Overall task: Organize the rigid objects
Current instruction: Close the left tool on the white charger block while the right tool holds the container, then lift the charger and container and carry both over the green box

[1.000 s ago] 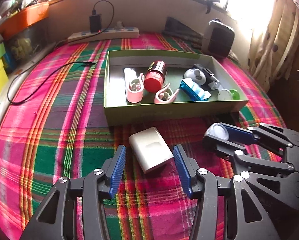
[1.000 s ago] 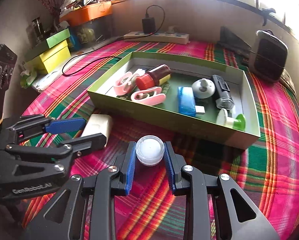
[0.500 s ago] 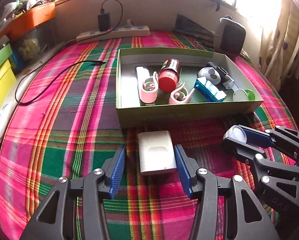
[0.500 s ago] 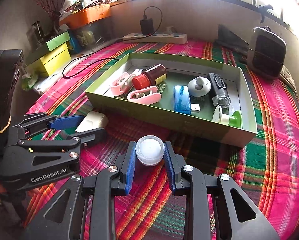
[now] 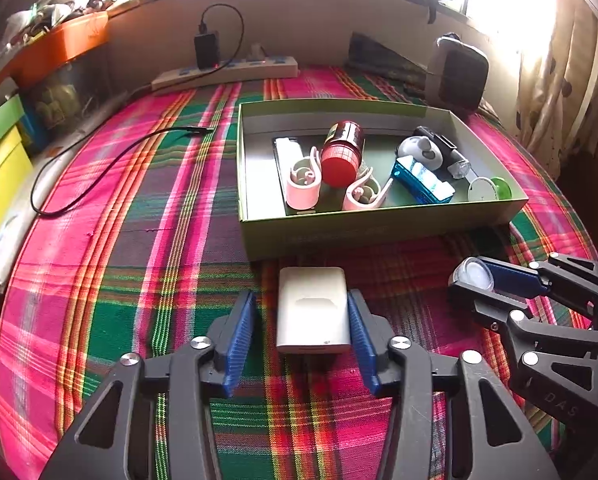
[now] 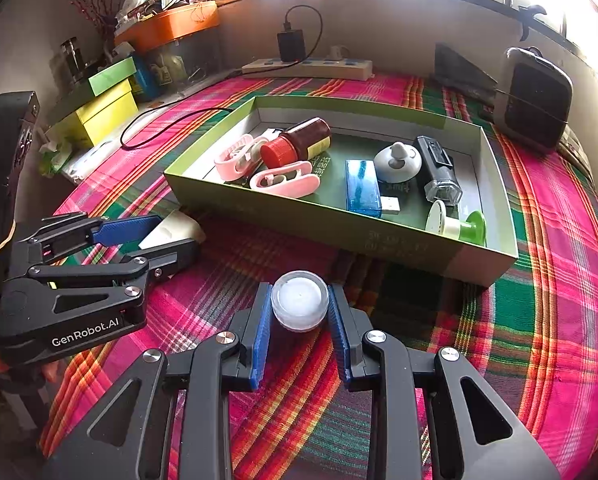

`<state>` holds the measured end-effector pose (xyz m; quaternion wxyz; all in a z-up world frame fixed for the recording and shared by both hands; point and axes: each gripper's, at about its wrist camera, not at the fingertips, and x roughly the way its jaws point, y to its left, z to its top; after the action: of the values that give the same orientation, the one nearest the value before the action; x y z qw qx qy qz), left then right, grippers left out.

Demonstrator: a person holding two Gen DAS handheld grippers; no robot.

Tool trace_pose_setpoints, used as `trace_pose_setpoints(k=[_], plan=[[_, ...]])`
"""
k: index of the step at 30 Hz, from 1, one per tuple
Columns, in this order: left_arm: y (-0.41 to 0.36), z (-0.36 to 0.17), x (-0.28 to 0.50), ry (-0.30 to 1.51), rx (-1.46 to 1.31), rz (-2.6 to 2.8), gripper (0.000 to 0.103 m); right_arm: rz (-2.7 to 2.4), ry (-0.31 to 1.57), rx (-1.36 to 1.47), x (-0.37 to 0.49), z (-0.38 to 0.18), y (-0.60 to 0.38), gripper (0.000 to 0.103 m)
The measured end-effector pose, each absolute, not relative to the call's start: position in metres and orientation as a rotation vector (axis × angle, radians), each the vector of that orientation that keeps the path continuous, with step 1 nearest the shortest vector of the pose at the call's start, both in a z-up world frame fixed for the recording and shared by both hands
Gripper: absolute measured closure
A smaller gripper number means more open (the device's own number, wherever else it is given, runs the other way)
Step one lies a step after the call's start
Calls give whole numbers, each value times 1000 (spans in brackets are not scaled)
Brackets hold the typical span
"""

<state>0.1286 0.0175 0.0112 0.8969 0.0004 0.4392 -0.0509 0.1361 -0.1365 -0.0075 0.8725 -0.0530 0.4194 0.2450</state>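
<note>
straddling white case [image 5: 312, 314] with my left gripper [image 5: 301, 330], fingers spread, right pad touching, left pad apart; case lying just before green box [image 5: 379, 226]. right gripper [image 6: 299, 322] clamping small round jar [image 6: 299, 306], also before box. case looking stiff, smooth, likely slippery; am taking long sides. jar's underside hidden.

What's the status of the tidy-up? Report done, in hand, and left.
Done: bottle, clips and other bits lie in the green box. In hand: right hand-held gripper clamps the round jar. Left: white case, on the cloth between the open left hand-held gripper's fingers.
</note>
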Motion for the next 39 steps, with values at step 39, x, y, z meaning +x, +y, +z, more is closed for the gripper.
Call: trace_pose_setpoints(k=[39], plan=[[14,16,122,895,-10,-140,71,509,880,-104,137,-8,-137,74]])
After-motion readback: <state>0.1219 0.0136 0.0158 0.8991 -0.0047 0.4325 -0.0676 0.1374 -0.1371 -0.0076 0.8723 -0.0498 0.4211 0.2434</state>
